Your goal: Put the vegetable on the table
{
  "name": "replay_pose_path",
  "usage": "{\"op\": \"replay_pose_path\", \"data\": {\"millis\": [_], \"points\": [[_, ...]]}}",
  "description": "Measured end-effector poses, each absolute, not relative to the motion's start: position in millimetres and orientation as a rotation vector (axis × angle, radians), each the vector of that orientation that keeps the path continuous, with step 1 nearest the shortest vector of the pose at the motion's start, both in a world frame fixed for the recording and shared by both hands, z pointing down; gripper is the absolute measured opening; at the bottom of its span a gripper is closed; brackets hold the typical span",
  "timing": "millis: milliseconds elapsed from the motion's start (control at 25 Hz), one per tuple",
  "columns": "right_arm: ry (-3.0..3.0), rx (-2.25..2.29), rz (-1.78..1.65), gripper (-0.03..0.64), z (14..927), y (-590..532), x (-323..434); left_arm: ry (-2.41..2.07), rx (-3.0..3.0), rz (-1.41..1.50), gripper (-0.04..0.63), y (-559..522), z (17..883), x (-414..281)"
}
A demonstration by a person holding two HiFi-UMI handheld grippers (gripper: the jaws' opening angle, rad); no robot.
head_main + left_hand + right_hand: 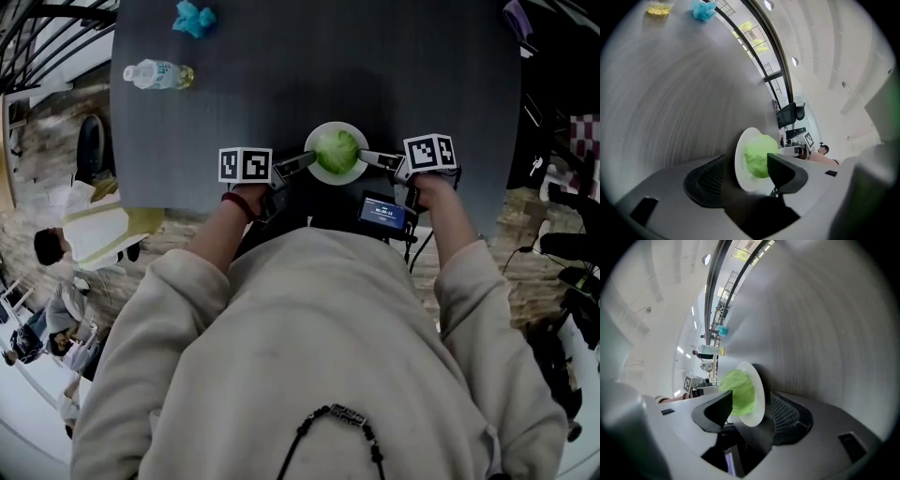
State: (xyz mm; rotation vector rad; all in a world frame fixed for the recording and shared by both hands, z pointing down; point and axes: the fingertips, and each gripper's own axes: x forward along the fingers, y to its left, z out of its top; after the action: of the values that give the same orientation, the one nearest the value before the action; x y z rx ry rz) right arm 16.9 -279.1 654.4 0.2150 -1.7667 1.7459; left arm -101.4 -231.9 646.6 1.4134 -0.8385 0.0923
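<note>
Vegetable (337, 150): sat on its plate (319, 175) on the table (375, 75).
Left gripper (298, 164), right gripper (373, 158): jaws spread, straddling the rim, unclamped.
Progress: placement apparently done; withdrawal left.

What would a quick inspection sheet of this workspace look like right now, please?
Surface: dark grey table.
Job's things: green vegetable on a white plate at the table's near edge.
Clutter: bottle on its side and a blue crumpled item, both far off.
Grippers: left gripper and right gripper open, each straddling the plate's rim.
Cables: black cable beside a lit screen.
Surroundings: people at left, railing beyond.
</note>
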Motion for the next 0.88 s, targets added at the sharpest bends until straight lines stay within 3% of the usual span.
{"op": "replay_pose_path", "data": {"millis": [120, 680, 760, 800, 880], "points": [[-1.782, 0.323, 1.735, 0.245, 657, -294, 33, -0.801, 1.484, 0.166, 0.314, -224, 643, -99], [-1.78, 0.779, 1.825, 0.244, 665, -299, 113, -0.832, 1.466, 0.203, 0.315, -178, 652, -148], [-1.832, 0.84, 1.83, 0.219, 654, -303, 119, -0.828, 1.443, 0.168, 0.31, -171, 650, -156], [-1.868, 0.875, 1.833, 0.186, 645, -308, 122, -0.827, 1.448, 0.155, 0.264, -169, 647, -160], [-1.955, 0.933, 1.818, 0.071, 621, -318, 128, -0.844, 1.492, 0.11, 0.11, -173, 633, -169]]}}
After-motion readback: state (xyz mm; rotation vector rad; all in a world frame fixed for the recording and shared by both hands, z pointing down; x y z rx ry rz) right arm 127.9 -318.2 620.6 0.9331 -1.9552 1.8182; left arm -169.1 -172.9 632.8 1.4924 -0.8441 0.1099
